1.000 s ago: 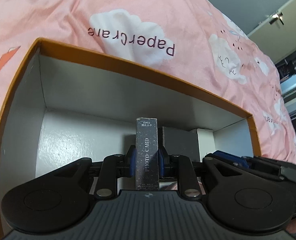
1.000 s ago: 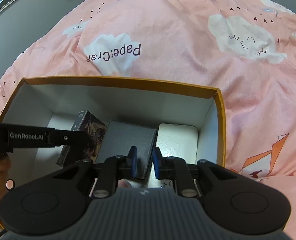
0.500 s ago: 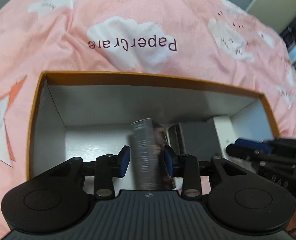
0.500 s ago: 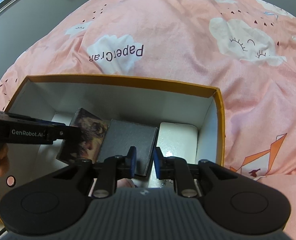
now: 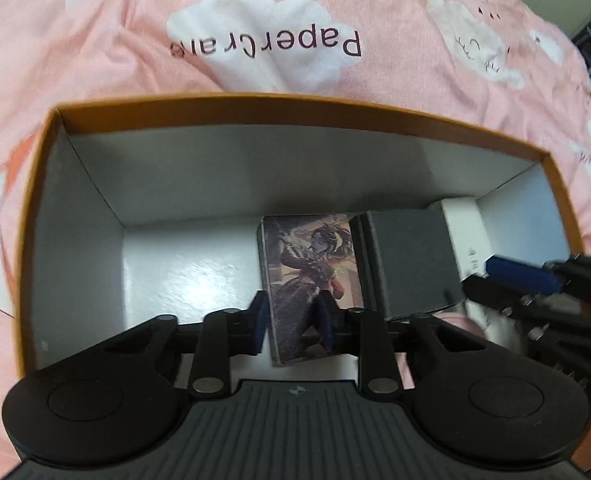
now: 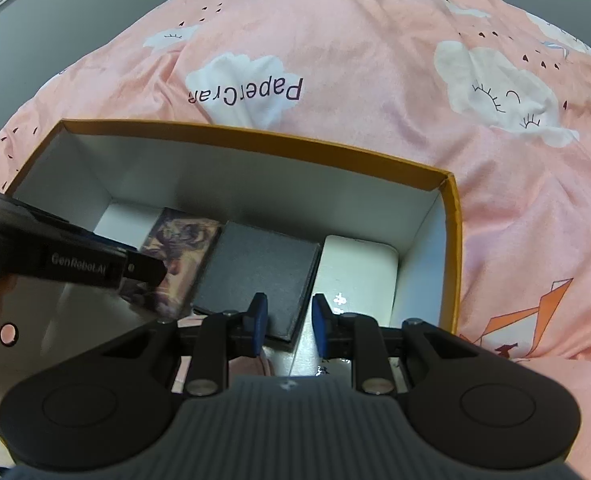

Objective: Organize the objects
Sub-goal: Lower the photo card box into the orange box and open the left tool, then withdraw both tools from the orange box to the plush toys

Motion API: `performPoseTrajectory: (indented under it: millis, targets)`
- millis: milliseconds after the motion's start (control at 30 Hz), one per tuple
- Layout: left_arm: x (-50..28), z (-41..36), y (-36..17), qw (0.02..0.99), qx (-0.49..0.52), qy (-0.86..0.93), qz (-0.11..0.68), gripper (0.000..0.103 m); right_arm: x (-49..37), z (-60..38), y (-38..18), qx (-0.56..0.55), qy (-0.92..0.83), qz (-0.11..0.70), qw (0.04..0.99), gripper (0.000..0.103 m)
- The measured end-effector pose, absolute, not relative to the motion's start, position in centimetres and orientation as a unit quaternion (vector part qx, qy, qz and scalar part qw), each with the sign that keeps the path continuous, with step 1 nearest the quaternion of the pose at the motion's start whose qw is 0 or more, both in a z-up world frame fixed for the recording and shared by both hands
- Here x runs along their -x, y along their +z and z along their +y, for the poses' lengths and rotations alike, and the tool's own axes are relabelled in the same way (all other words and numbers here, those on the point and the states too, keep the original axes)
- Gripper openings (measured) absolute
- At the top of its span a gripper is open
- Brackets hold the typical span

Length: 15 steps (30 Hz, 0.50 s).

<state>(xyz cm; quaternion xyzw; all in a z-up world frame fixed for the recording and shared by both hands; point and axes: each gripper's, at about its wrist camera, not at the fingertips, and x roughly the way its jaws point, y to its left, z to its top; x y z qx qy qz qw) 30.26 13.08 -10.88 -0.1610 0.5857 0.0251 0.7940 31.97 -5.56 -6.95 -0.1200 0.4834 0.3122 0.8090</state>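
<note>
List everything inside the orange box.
Inside the orange box: a picture card box, a dark grey box and a white box, side by side. The near floor is hidden by the grippers.

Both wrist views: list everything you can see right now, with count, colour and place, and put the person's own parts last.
Storage box: one, orange outside, white inside, open, on the bedspread.
Photo card box: one, illustrated face up, lying in the storage box beside the dark grey box.
Dark grey box: one, flat, in the middle of the storage box.
White box: one, between the dark grey box and the right wall.
Bedspread: one, pink with white clouds, under the storage box.
Left gripper: one, black with blue pads, open around the photo card box.
Right gripper: one, black with blue pads, open, empty.
</note>
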Motion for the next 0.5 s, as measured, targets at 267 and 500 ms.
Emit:
performPoseTrajectory:
  millis: [267,500]
  targets:
    - [-30.4,12.9,-11.0,0.798,0.177,0.032,0.576,0.024,-32.0,-5.5,-7.5,0.124,0.316,0.486,0.805,0.025]
    - [-29.3,12.8,-9.3,0.823,0.173,0.023,0.541,0.025,-31.1,-6.1,-6.2,0.115,0.316,0.475,0.813,0.026]
